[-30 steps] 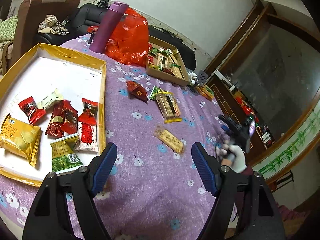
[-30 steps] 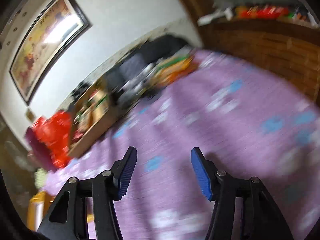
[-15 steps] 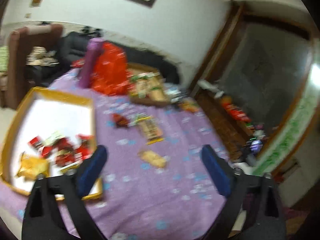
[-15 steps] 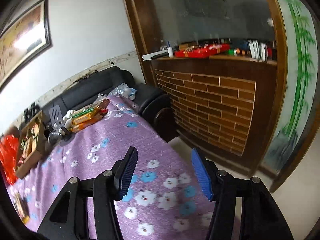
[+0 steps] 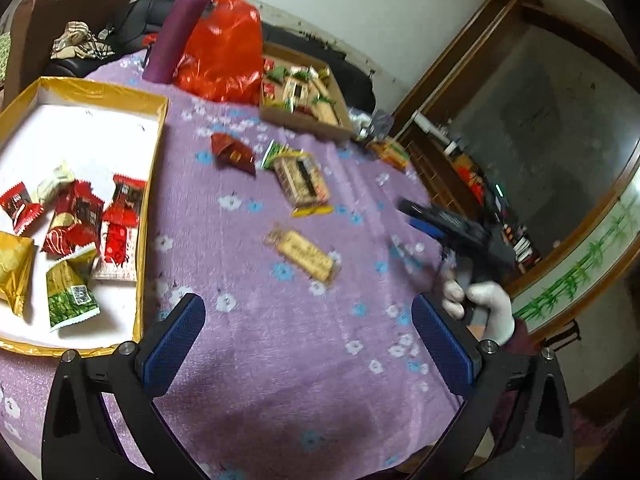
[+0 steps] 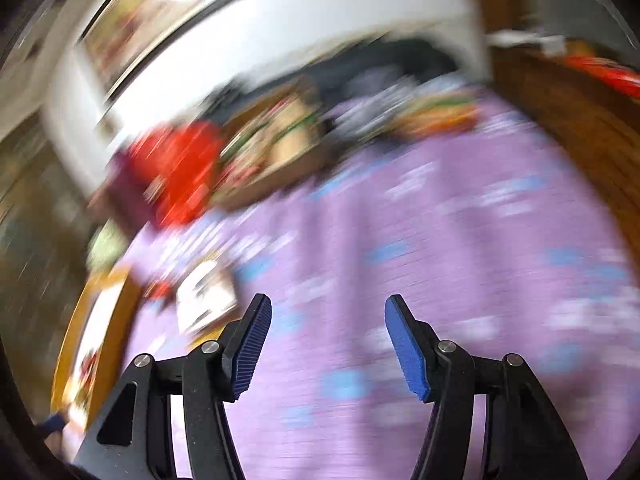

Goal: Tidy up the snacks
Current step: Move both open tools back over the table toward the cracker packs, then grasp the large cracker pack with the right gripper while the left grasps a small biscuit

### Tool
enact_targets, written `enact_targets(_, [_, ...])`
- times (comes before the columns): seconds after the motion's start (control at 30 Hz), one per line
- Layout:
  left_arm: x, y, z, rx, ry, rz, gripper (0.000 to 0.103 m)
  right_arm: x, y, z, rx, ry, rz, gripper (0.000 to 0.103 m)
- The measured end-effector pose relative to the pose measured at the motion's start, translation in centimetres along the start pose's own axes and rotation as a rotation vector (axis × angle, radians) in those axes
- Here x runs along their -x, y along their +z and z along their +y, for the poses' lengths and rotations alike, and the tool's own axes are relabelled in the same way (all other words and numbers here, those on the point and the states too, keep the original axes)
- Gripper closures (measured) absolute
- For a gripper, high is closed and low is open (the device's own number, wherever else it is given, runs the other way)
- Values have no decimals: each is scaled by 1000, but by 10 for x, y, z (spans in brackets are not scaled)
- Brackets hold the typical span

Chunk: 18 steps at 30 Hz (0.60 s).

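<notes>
A tabletop (image 5: 280, 340) draped in a purple flowered cloth is seen from the left wrist camera. At the left edge of the frame lies a gold-rimmed tray (image 5: 154, 160) already holding red, gold and green snack packets (image 5: 80, 220). Loose snacks are scattered at centre: a tan biscuit bar (image 5: 306, 256), a larger boxed bar (image 5: 302, 182) above it, and a dark red packet (image 5: 234, 154) further up. A cardboard box of snacks (image 5: 304, 98) sits at upper centre.

The left claw (image 5: 308, 344) is spread wide and empty at the bottom of the frame. The right claw (image 6: 328, 344), seen in its own blurred view, is part-way apart and opening, with nothing between its pads.

The step in hand appears to be a reach for the next loose snack. The biscuit bar, being nearest, would likely need to be straddled and pinched.
</notes>
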<state>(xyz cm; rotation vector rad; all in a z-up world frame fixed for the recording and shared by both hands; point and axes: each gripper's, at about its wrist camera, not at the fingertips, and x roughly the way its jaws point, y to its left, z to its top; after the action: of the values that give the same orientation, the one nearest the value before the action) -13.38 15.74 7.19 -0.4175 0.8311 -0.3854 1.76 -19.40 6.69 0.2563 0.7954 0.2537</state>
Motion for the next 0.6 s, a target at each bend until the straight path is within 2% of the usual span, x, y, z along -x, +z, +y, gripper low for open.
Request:
enact_targets(0.1, [-9, -5, -6, -45, 17, 32, 0, -47, 0, 55, 107, 73, 104, 42])
enact_targets(0.17, [-12, -8, -9, -80, 22, 42, 0, -73, 6, 86, 175, 53, 125, 41])
enact_targets(0.23, [-12, -9, -12, -114, 23, 42, 0, -94, 13, 107, 211, 23, 137, 34])
enact_targets(0.4, [-11, -8, -3, -111, 3, 39, 0, -126, 17, 131, 299, -75, 174, 30])
enact_targets(0.43, [-13, -8, -1, -103, 1, 42, 0, -131, 15, 131, 308, -89, 185, 26])
enact_targets(0.5, [-14, -8, 2, -93, -3, 49, 0, -135, 14, 133, 315, -106, 181, 21])
enact_targets(0.6, [-17, -9, 1, -88, -15, 60, 0, -137, 13, 136, 315, -122, 173, 20])
